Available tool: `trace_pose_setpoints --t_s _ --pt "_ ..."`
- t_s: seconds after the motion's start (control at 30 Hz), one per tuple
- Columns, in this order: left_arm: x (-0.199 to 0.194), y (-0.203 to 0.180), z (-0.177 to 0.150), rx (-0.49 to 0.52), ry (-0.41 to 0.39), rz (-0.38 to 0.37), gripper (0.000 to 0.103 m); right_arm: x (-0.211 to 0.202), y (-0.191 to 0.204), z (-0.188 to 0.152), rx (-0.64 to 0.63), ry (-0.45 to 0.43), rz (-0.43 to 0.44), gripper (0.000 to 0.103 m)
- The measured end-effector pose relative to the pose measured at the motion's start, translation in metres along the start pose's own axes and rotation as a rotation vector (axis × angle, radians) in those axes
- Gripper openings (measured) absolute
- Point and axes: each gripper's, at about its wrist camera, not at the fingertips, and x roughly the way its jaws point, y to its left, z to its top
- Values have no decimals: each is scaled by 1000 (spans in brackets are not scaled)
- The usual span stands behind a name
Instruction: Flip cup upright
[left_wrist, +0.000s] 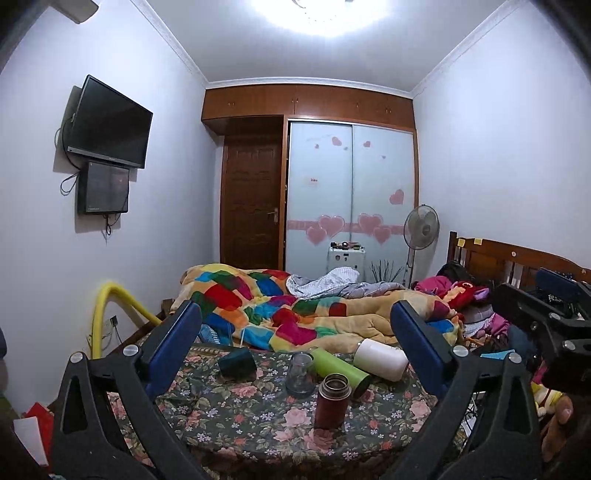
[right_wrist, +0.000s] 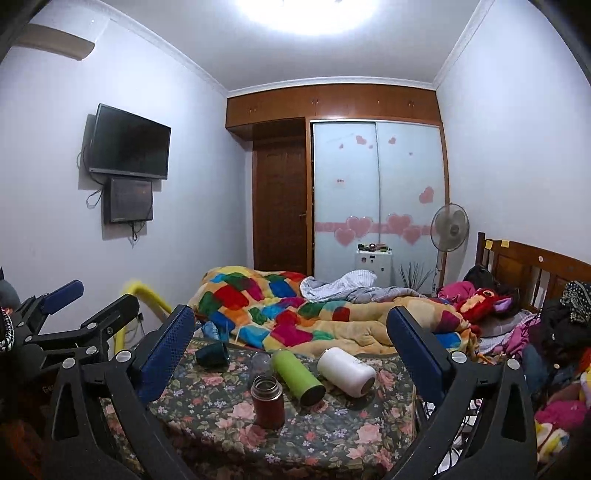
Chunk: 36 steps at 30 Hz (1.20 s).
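On the floral-cloth table (left_wrist: 258, 417) (right_wrist: 221, 413) several cups rest. A white cup (left_wrist: 380, 359) (right_wrist: 347, 371) and a green cup (left_wrist: 341, 369) (right_wrist: 297, 374) lie on their sides. A dark green cup (left_wrist: 238, 363) (right_wrist: 212, 353) lies tipped at the back left. A red-brown flask (left_wrist: 331, 400) (right_wrist: 268, 401) stands upright in front. A clear glass (left_wrist: 300, 373) (right_wrist: 260, 360) stands behind it. My left gripper (left_wrist: 295, 325) and right gripper (right_wrist: 291, 328) are open and empty, held above the table's near side.
A bed with a patchwork blanket (left_wrist: 280, 310) (right_wrist: 295, 314) lies right behind the table. Clothes and toys (right_wrist: 554, 332) are piled at the right by the wooden headboard. A yellow tube (left_wrist: 110, 306) curves at the left. Each view shows the other gripper at its edge.
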Motion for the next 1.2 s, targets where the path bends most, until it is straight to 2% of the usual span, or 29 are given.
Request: trace_pose_setpoints --t_s 0.7,1.2 --pt "9 -5 -5 13 35 5 103 1 4 -3 -19 54 12 103" --pt "9 -4 -6 14 41 9 103 1 4 -2 -16 55 13 103"
